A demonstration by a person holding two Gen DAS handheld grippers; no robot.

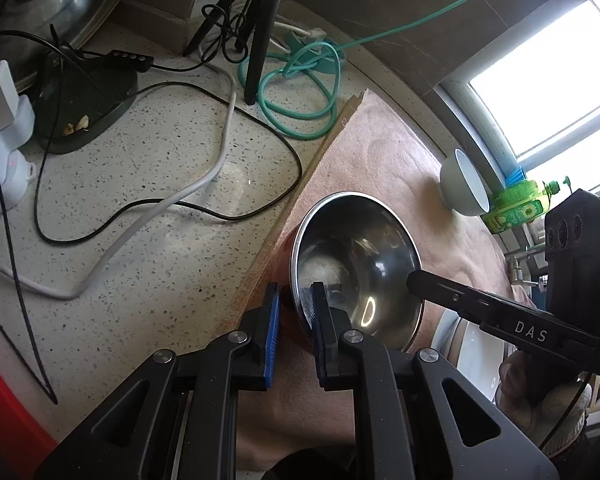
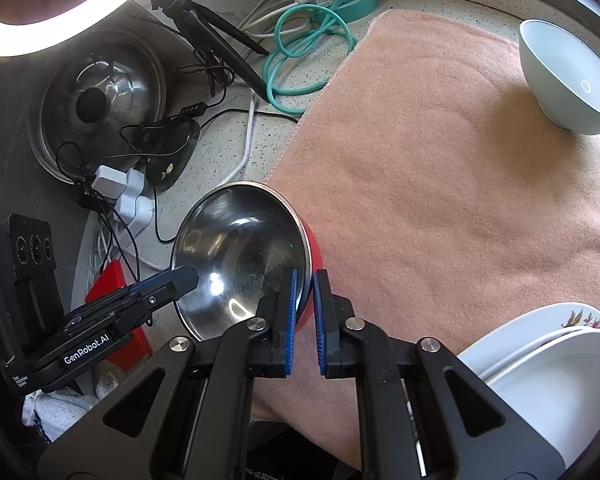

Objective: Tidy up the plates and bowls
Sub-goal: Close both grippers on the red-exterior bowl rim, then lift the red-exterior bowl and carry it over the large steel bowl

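— Speckled counter point(image 1: 140, 208), pink towel point(image 2: 440, 184) over its right part. Position of the steel bowl point(image 2: 240, 256)?

— At the towel's left edge, red outside, tilted. Left gripper point(image 1: 294, 320) pinches its rim on one side, right gripper point(image 2: 305, 304) on the opposite side; both narrow, each with one pad inside and one outside.

— Other ware?

— Pale bowl point(image 2: 568, 76) at the towel's far corner; white plates point(image 2: 540, 360) stacked at the near right.

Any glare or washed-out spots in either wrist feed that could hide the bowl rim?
Left wrist: the window is blown out, and bright reflections sit inside the steel bowl, yet its rim at the left gripper reads clearly. Right wrist: the ring light washes out the top-left corner; the right gripper on the rim stays sharp. Fisheye bending at the edges in both.
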